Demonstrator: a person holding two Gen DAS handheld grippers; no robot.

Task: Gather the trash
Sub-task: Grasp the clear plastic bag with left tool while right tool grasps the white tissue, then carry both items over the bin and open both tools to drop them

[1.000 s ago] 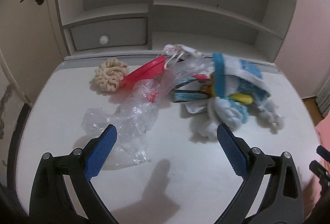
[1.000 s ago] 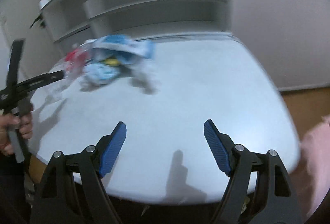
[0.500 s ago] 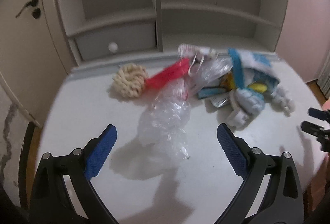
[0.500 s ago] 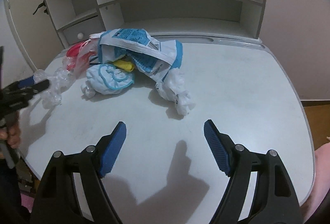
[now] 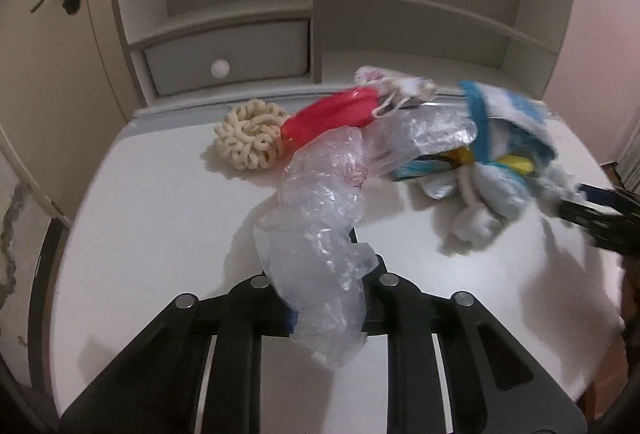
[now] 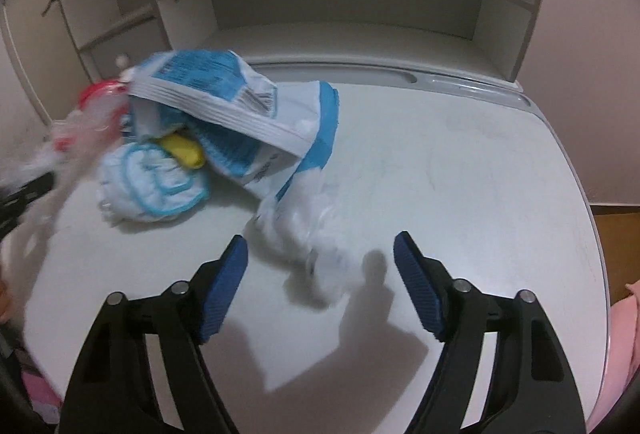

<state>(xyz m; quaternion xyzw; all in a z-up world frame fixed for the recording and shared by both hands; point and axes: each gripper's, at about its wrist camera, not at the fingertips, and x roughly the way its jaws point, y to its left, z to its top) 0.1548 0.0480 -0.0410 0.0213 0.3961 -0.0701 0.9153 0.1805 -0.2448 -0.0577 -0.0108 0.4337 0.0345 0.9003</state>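
My left gripper [image 5: 324, 298] is closing its jaws on a crumpled clear plastic bag [image 5: 320, 210], which stands up from between them and hides the pads. A red plastic lid [image 5: 332, 114] and a blue-and-white packet [image 6: 224, 94] lie behind it in the trash heap. My right gripper [image 6: 320, 266] is closing too, its blue pads still apart on either side of a crumpled white wad [image 6: 304, 230] without touching it. A rolled white-and-blue bundle [image 6: 152, 182] and a yellow scrap [image 6: 184, 150] sit under the packet.
A cream knotted coil [image 5: 250, 142] lies at the back left of the white desk [image 6: 460, 174]. A shelf unit with a drawer [image 5: 228, 54] rises along the desk's far edge. The right gripper [image 5: 592, 210] shows at the right of the left wrist view.
My left gripper's jaws have come together on the clear bag, which now stands up between them. My right gripper has advanced to the white wad and its jaws have narrowed a little.
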